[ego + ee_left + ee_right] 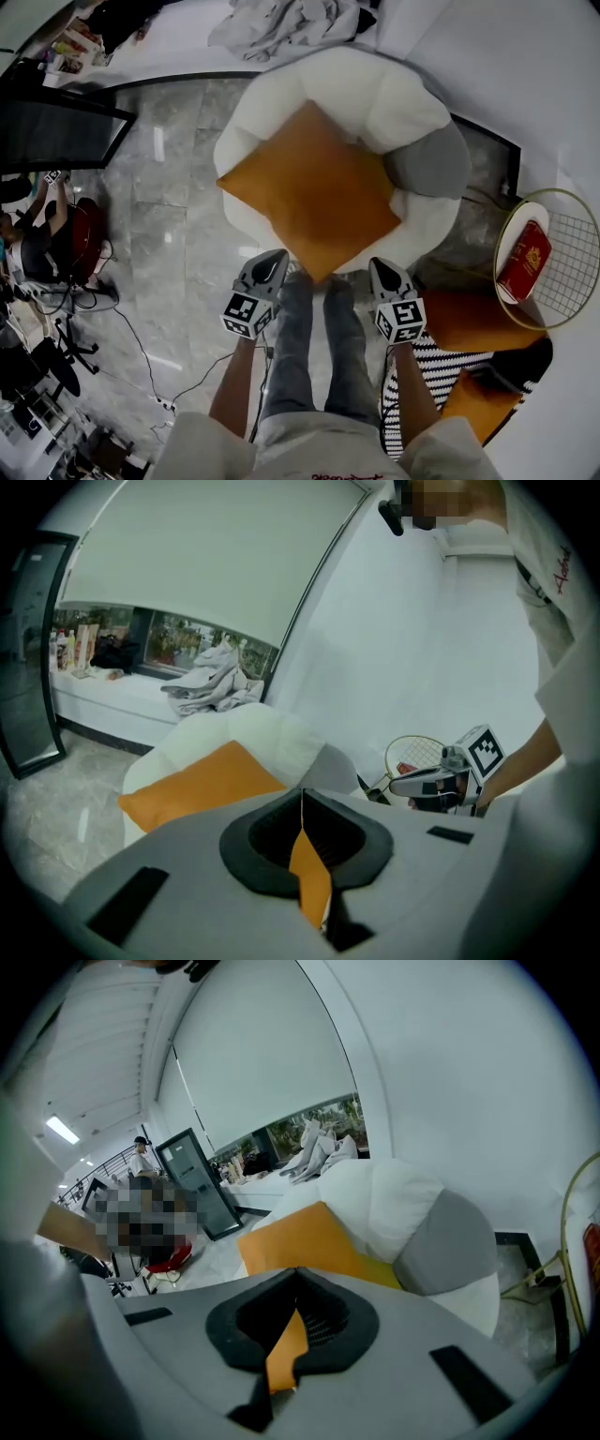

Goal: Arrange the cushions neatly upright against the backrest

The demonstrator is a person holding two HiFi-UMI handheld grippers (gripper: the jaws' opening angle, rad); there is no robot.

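Note:
A large orange cushion (pixel 314 192) lies tilted on the seat of a round white armchair (pixel 281 89), one corner toward me. A grey cushion (pixel 431 164) leans against the backrest at the right. My left gripper (pixel 275 258) is at the orange cushion's lower left edge and my right gripper (pixel 380 267) at its lower right edge. Each is shut with orange fabric pinched in its jaws. The left gripper view shows the left gripper (pixel 302 794) holding the fabric, with the orange cushion (pixel 197 785) beyond. The right gripper (pixel 298 1274) shows the same before the orange cushion (pixel 309 1237) and the grey cushion (pixel 450 1241).
A round wire side table (pixel 562 281) with a red book (pixel 525 258) stands at the right. More orange cushions (pixel 473 319) and a striped one (pixel 422 375) lie on the floor beside it. Clothes (pixel 291 23) are piled on the ledge behind. A dark panel (pixel 56 136) and cables are at the left.

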